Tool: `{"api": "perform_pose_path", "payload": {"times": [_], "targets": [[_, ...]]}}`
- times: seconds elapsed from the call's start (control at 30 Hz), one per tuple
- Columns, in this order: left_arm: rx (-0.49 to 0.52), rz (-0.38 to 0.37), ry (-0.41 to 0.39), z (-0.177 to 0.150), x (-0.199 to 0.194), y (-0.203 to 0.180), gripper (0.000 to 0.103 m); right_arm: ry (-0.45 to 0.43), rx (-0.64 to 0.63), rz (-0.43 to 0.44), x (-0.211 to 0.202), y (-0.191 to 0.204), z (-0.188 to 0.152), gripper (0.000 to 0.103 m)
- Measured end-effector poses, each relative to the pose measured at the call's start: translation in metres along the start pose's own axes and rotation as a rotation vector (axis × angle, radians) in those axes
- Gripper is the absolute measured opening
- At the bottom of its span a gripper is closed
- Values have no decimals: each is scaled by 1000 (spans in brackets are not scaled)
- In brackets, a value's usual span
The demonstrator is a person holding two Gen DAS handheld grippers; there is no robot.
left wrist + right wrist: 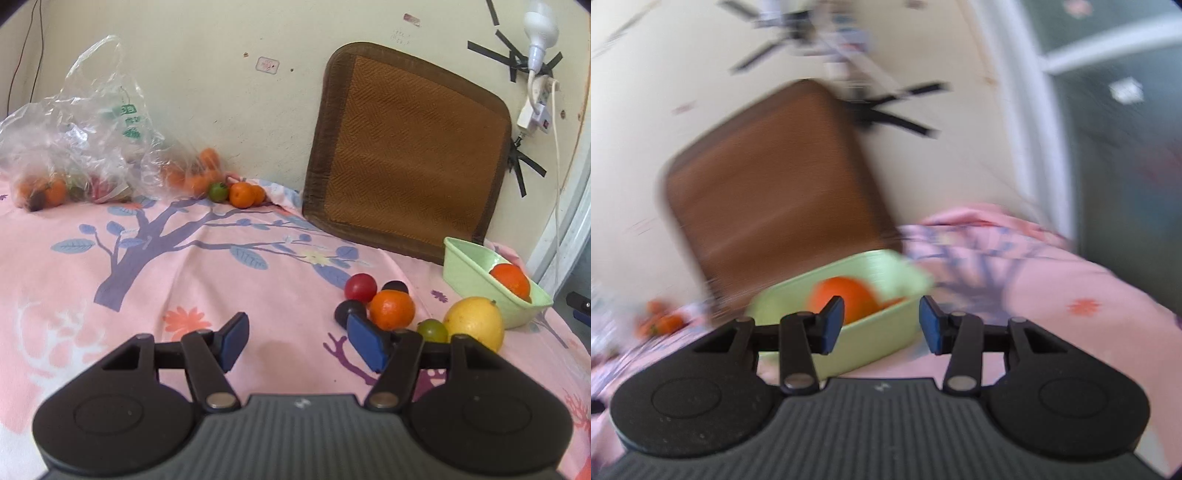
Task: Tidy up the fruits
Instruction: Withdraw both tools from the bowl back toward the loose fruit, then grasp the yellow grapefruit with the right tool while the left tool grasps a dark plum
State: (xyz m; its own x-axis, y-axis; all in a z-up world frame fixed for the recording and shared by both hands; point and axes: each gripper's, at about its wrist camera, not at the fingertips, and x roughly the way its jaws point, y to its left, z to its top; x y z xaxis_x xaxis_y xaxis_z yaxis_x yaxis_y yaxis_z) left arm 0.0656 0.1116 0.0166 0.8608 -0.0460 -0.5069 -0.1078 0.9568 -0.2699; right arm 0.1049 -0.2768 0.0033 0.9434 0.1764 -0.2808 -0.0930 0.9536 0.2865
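- Blue pads on the left gripper (297, 341) stand partly apart with nothing between them, just pink cloth showing through the gap. Its right pad sits just in front of a dark plum (349, 310), not pressing on it.
- Right gripper (881, 325) is the same deal: jaws a bit apart, empty, pointed at the green tub (849, 343). That view is smeared, so don't ask me for fine detail.
- Loose pile just past the left gripper: an orange (392, 309), a red plum (361, 287), another dark plum (395, 286), a small green fruit (432, 329) and a yellow lemon (474, 322). All bunched close, some touching.
- Green tub sits just beyond the lemon, tipped a little, with one orange (511, 280) already in it. My guess: that's the sorting bin, and the pile is kept near it for short trips.
- More fruit waits well apart by the wall: loose oranges (245, 194), plus more inside a crumpled plastic bag (85, 147).
- Everything's on a pink bedsheet (184, 266) with a tree print. A brown woven mat (406, 155) leans on the cream wall, with taped-up cables and a bulb (540, 29) above.
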Motion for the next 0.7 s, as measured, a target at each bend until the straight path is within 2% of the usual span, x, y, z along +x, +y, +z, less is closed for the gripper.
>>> {"api": "perform_pose_path", "payload": {"times": [0.13, 0.2, 0.23, 0.27, 0.4, 0.5, 0.53, 0.63, 0.7], "targets": [[-3, -17, -14, 0, -2, 0, 61, 52, -115, 178, -13, 58, -18, 48], [-8, -23, -18, 0, -2, 1, 61, 93, -177, 235, -6, 86, -28, 59], [-11, -26, -20, 0, -3, 2, 61, 110, -200, 252, -2, 97, -31, 69], [-14, -28, -21, 0, -3, 2, 61, 120, -218, 258, 4, 107, -35, 74], [-22, -37, -20, 0, -2, 4, 61, 193, -239, 220, 35, 129, -45, 74], [-27, -43, -19, 0, -2, 5, 61, 265, -202, 236, 50, 131, -46, 74], [-29, -44, -20, 0, -2, 5, 61, 284, -206, 248, 51, 131, -47, 68], [-24, -59, -30, 0, -3, 5, 61, 285, -222, 258, 35, 131, -53, 66], [-4, -70, -40, 0, -6, 1, 61, 287, -187, 261, 24, 120, -53, 66]]}}
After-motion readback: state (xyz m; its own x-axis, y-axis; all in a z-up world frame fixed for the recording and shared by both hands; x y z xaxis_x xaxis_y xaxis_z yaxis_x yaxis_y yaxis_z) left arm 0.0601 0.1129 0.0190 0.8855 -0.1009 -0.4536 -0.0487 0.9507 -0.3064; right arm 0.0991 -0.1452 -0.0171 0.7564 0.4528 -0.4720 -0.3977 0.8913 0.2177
